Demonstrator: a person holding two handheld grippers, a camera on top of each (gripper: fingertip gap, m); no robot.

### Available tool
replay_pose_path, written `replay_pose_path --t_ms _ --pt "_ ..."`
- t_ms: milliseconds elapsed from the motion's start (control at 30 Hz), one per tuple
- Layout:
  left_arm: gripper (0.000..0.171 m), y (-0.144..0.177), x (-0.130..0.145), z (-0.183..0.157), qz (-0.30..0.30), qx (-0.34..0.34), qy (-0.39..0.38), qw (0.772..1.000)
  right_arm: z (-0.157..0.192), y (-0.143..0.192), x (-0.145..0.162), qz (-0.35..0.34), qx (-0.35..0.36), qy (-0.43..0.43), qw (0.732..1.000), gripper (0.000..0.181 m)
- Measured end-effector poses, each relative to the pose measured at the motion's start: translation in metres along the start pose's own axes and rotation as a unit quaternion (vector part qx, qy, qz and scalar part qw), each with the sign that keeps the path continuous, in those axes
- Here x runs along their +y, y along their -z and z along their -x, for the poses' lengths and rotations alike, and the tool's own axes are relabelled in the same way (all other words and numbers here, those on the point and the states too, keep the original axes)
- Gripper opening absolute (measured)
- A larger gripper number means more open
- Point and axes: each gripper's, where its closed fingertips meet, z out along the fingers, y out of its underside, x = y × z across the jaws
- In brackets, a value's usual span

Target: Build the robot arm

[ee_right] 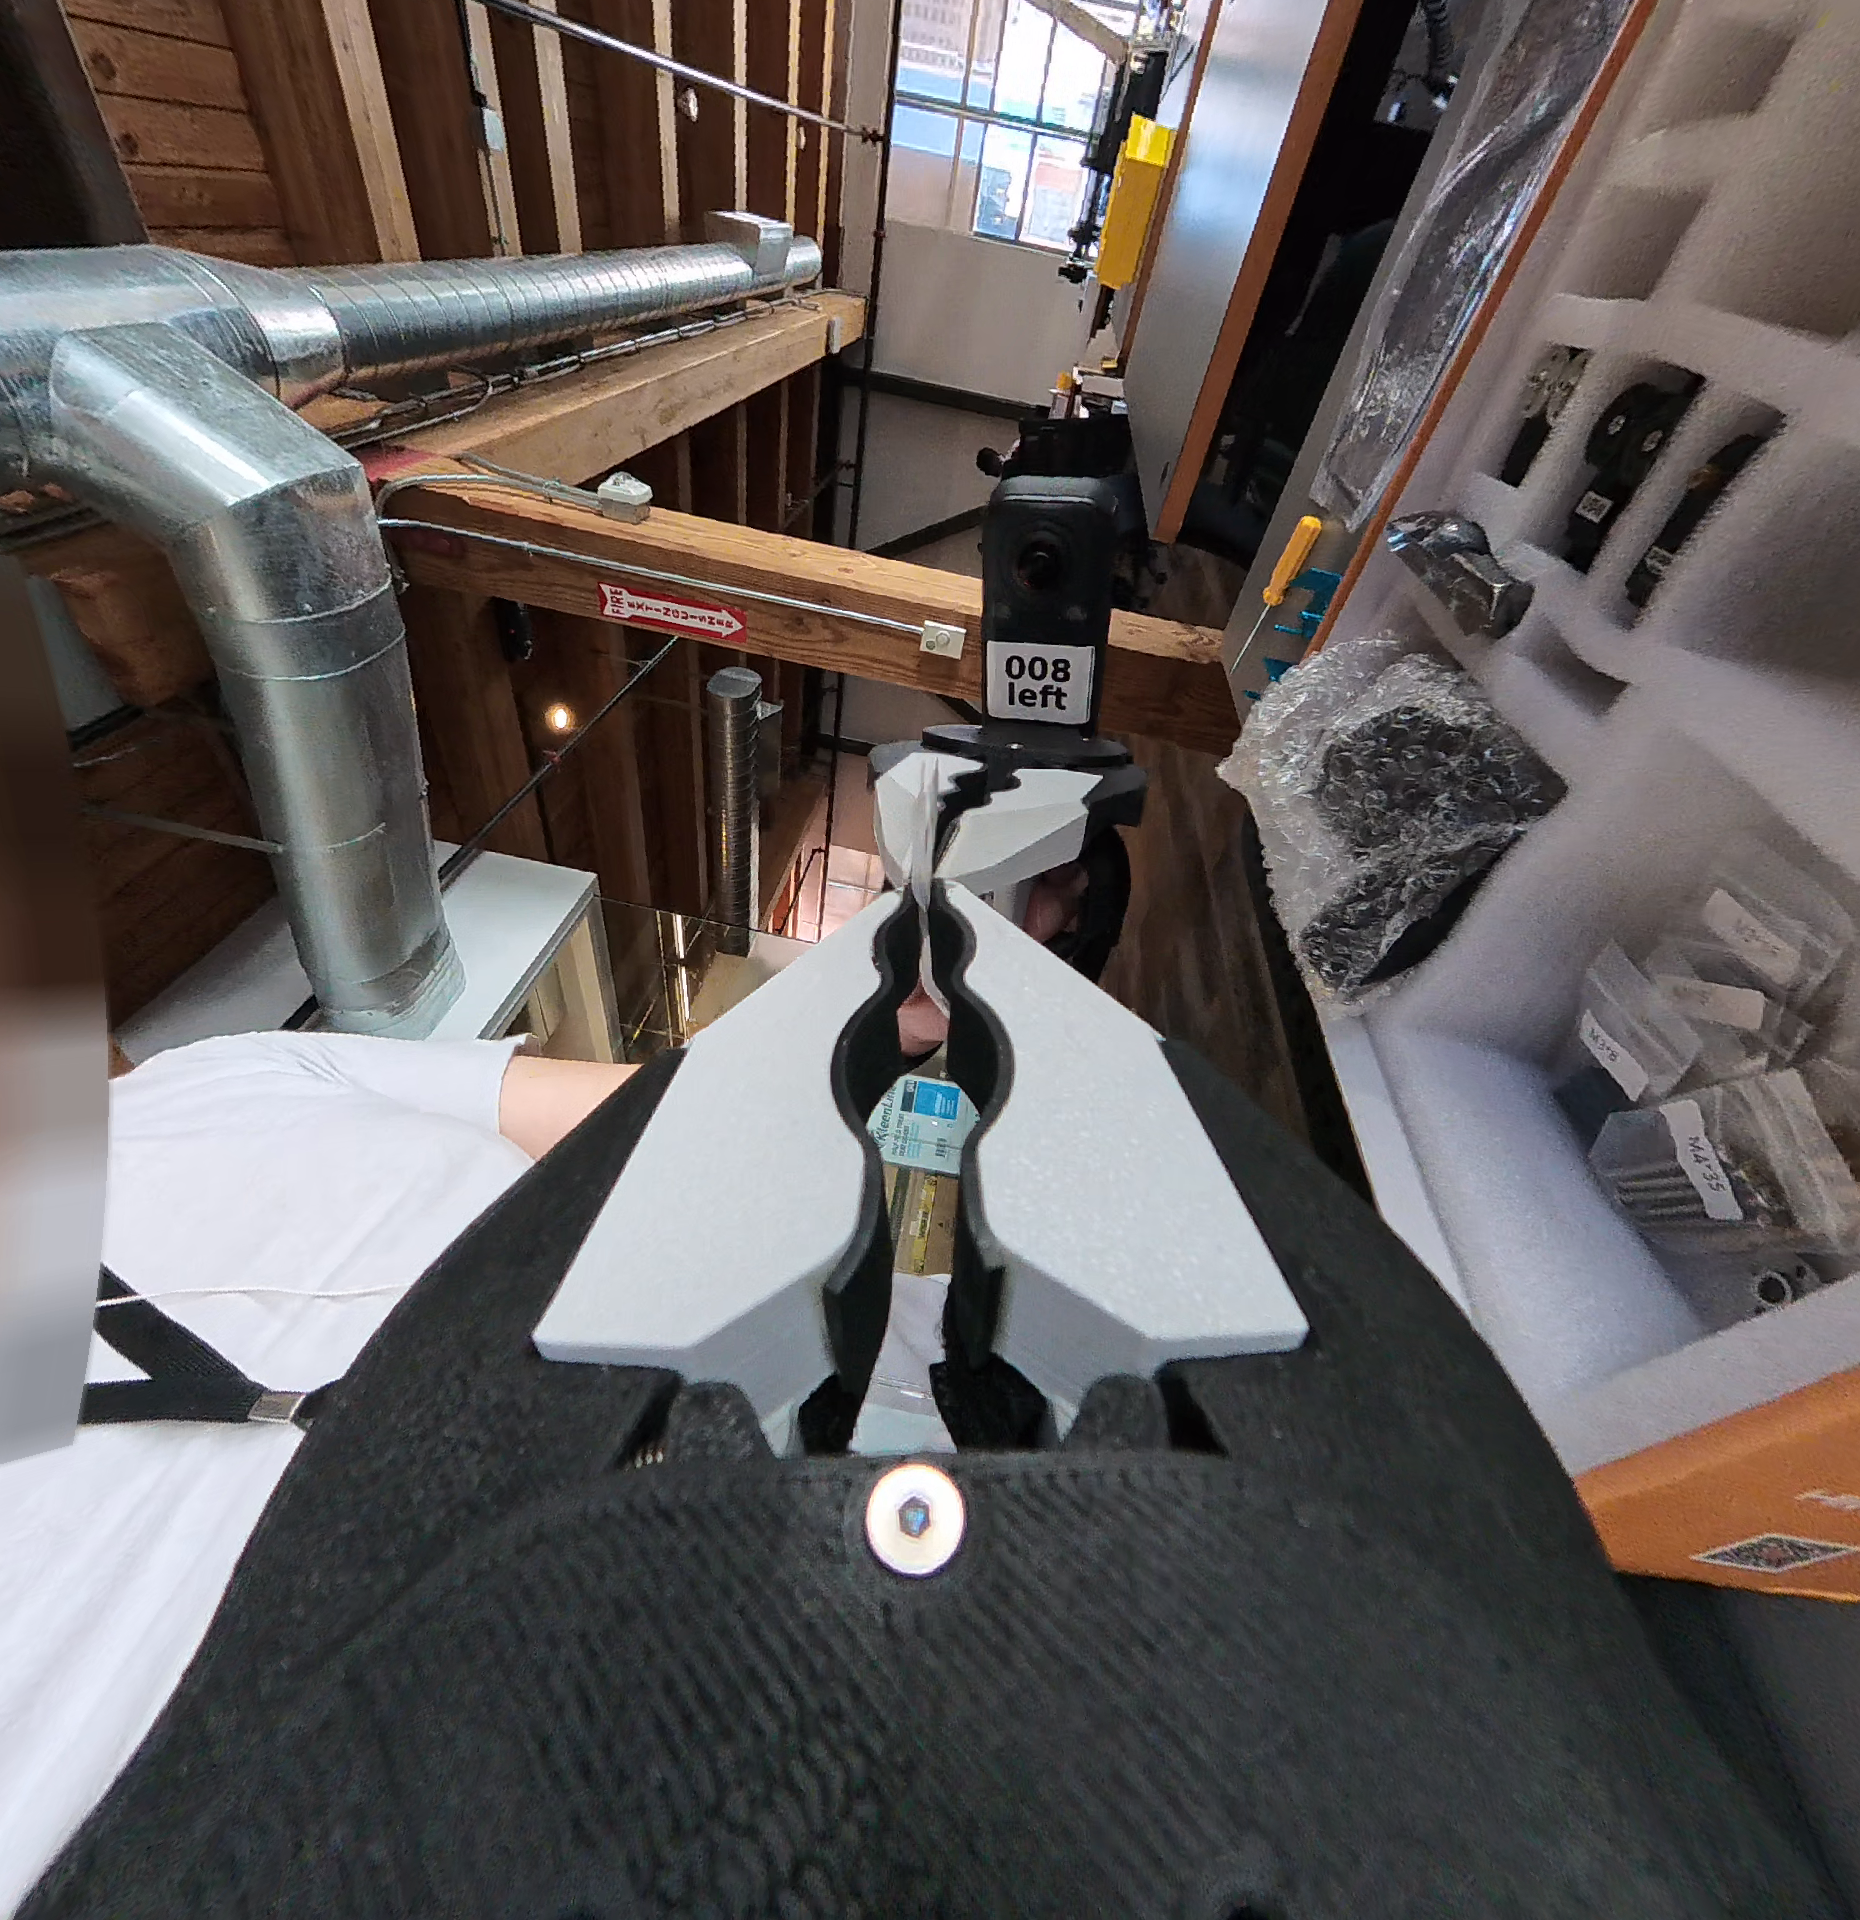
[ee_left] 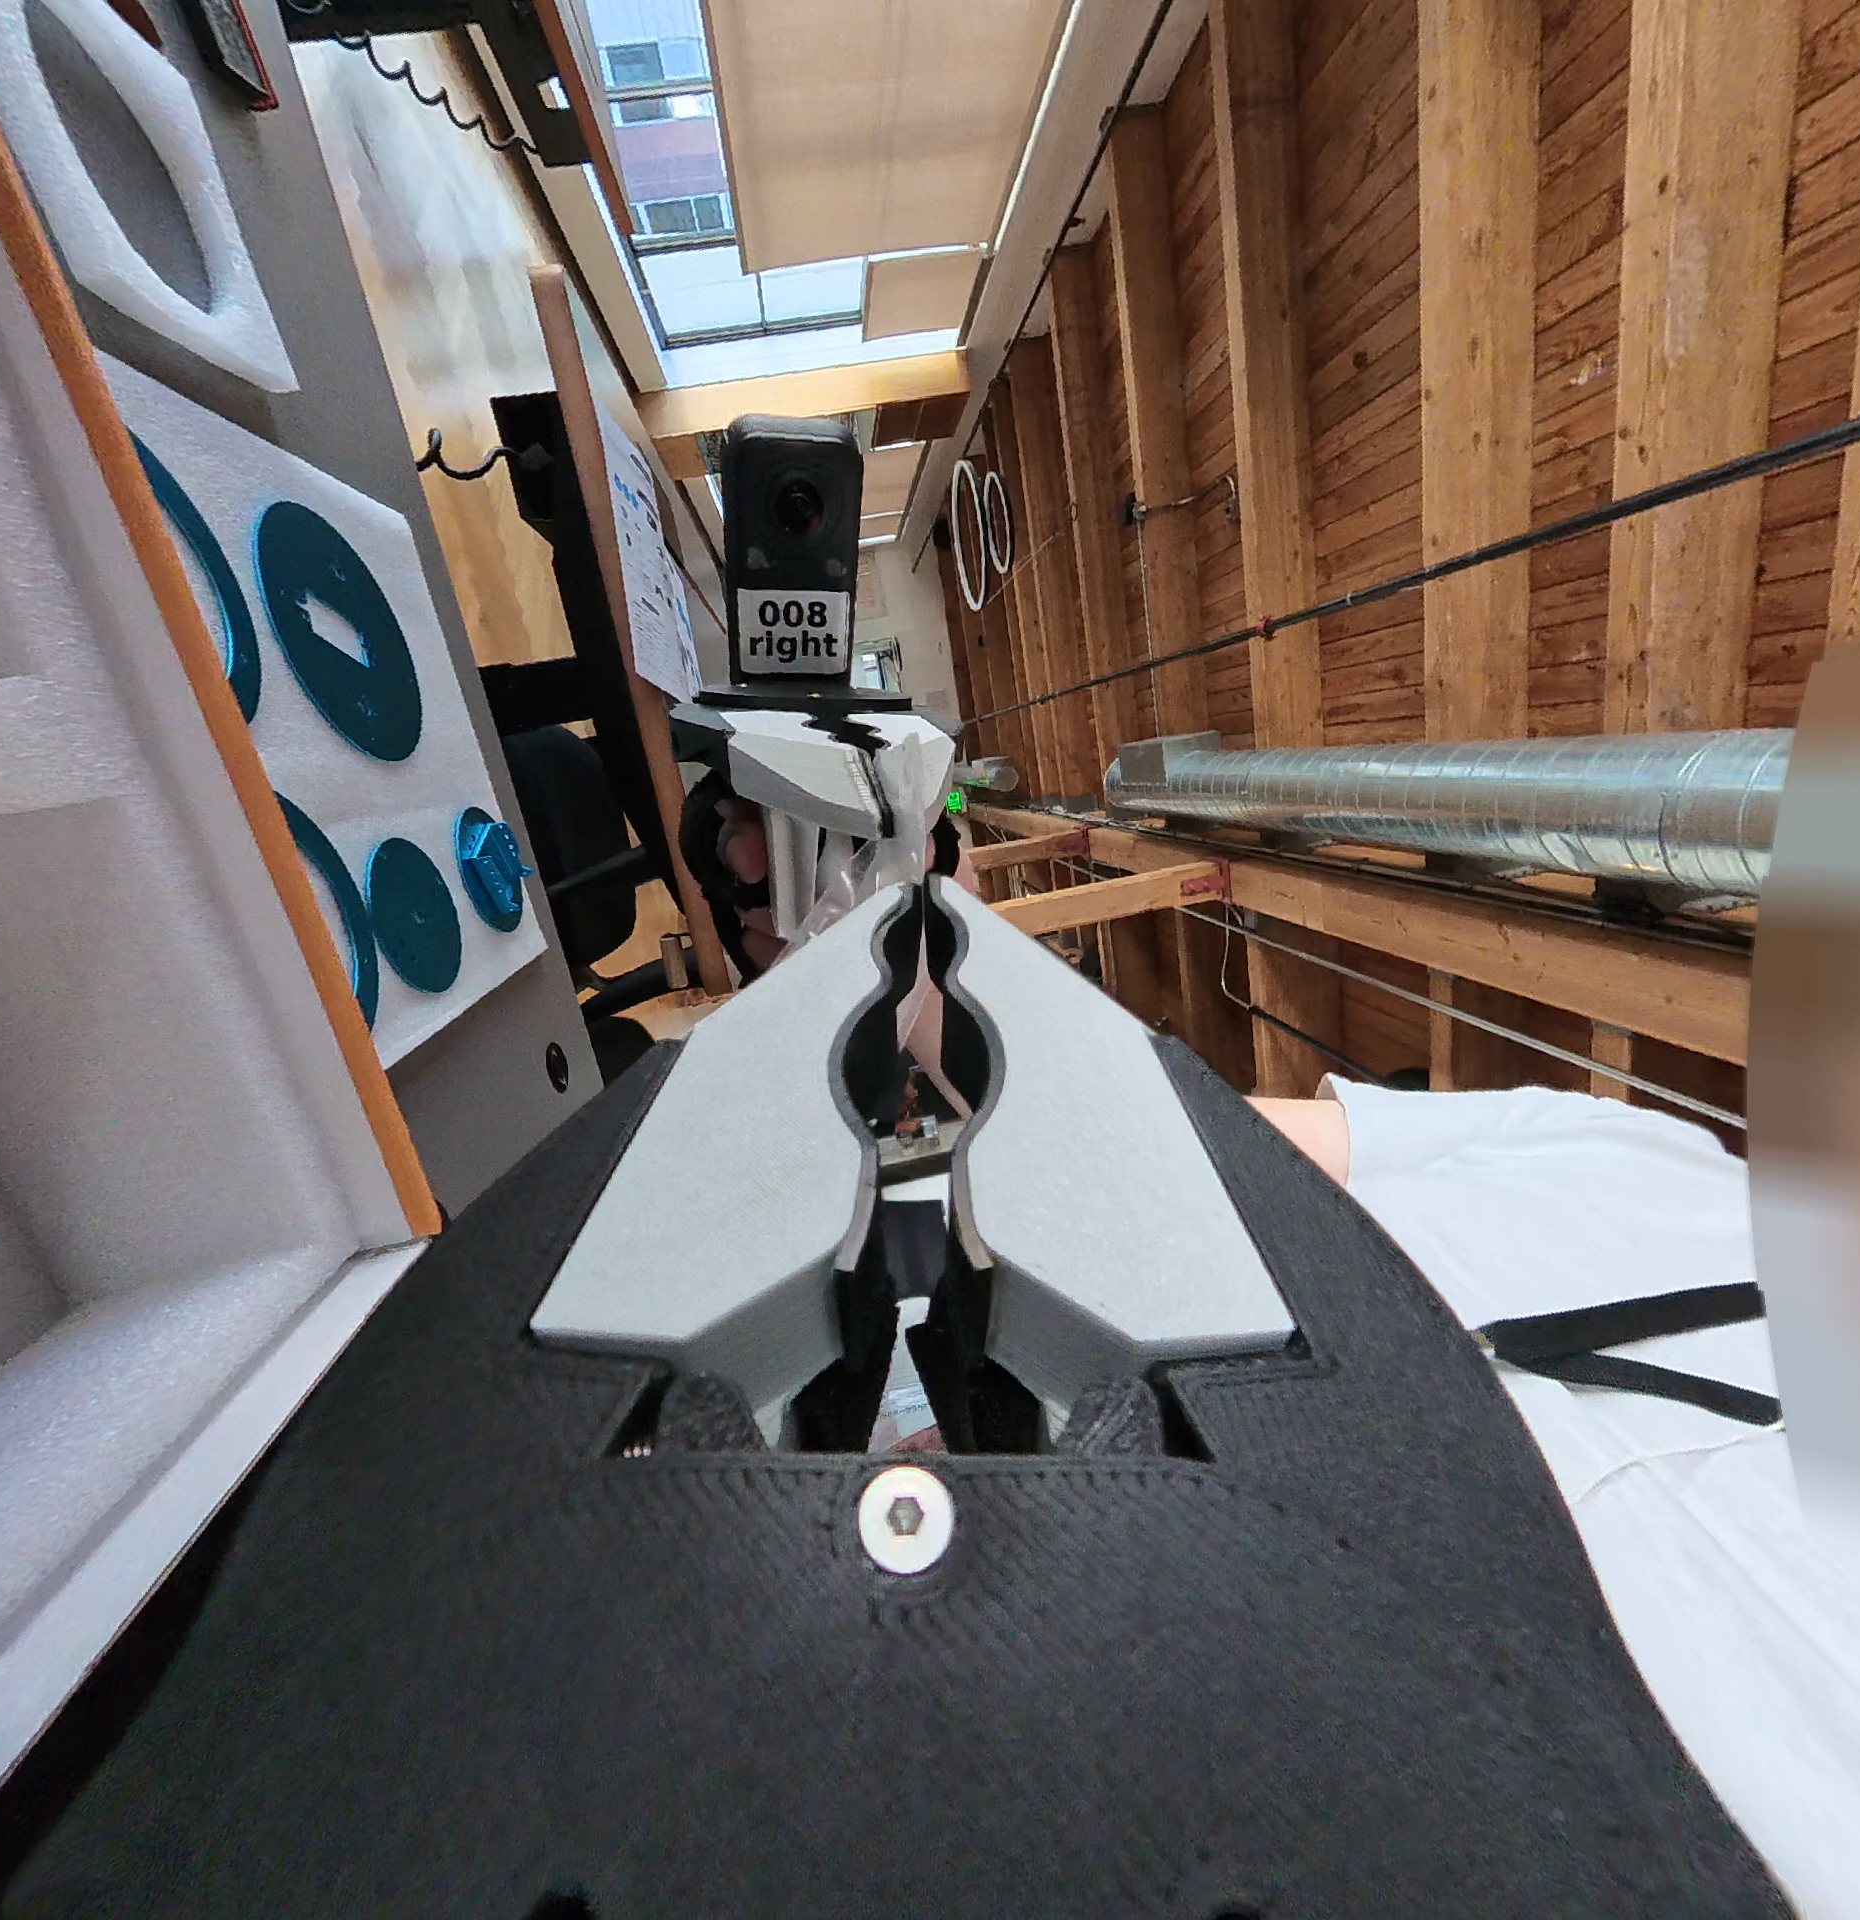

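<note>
1. The thin clear film [ee_left: 884,862] pinched between both sets of tips: its lower end is hidden behind the fingers.
2. Orange-edged foam case [ee_right: 1736,1455]: cut off at the right edge.
3. Small bagged hardware [ee_right: 1684,1143]: too blurred to identify.

White jaws, black mount [ee_left: 905,1662], white T-shirt [ee_left: 1528,1247]

The left claw [ee_left: 921,894] and right claw [ee_right: 921,899] face each other tip to tip, a thin plastic bag [ee_left: 900,831] between them; foam-lined box [ee_right: 1528,1195] beside both
</note>
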Motion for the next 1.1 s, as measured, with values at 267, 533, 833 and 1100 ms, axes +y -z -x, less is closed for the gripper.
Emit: replay_pose_path --t_ms 267,533,833,1100 --pt "0.0 0.003 -0.006 0.008 -0.032 -0.002 0.013 0.999 -0.008 0.004 0.001 -0.006 0.004 -0.019 1.0 0.0" --pt "0.0 0.007 -0.004 0.017 -0.055 -0.003 0.043 0.998 -0.016 0.004 0.004 -0.007 -0.024 -0.055 0.998 0.0" --pt "0.0 0.003 -0.001 -0.009 -0.059 0.073 0.098 0.991 0.002 0.001 0.01 0.042 -0.179 -0.141 0.973 0.0" --pt "0.0 0.012 0.0 -0.026 -0.047 0.091 0.089 0.991 0.017 -0.006 0.009 0.076 -0.194 -0.101 0.973 0.0"
